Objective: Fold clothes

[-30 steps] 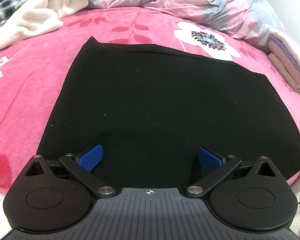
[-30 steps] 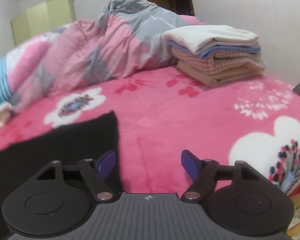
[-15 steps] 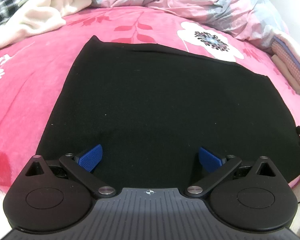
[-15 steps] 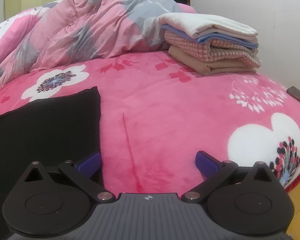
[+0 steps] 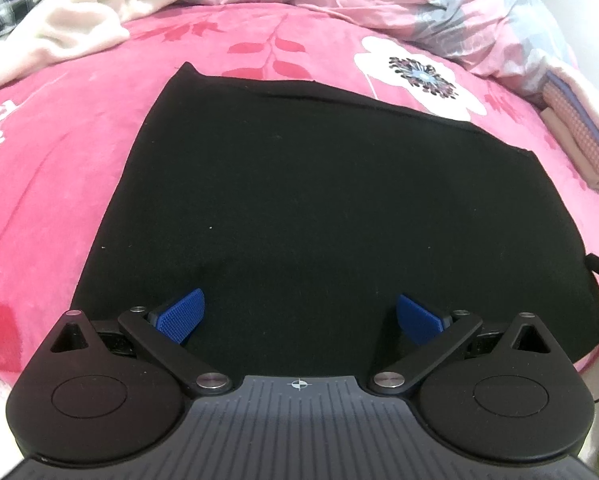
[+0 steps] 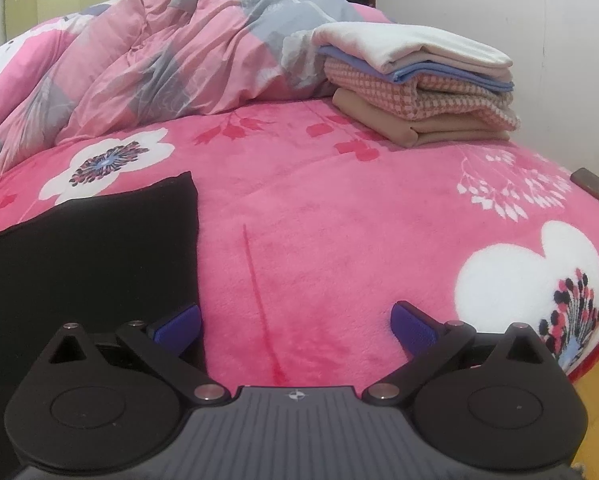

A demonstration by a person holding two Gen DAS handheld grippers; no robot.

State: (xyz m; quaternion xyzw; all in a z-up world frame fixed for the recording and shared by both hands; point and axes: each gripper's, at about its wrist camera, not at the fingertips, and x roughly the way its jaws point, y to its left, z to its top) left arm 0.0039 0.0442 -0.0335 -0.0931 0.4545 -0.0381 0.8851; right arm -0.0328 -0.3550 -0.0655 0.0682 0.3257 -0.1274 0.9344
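Both my grippers, left (image 5: 297,316) and right (image 6: 295,322), fingers wide, empty; best pinch black garment (image 5: 319,208) near corners evenly.

No words, numbers, labels or brand names can be read in either view. The only sign is a small round crosshair mark, a circle cut by a cross, printed at the middle of the far edge of each gripper's ribbed grey body: one on the left gripper (image 5: 298,316) and the same on the right gripper (image 6: 295,324). The black garment (image 5: 319,208) shows no tag or print. The pink blanket (image 6: 339,216) carries only flower and leaf patterns, no lettering. The folded stack (image 6: 419,92) near the blanket's far right corner shows no label either.
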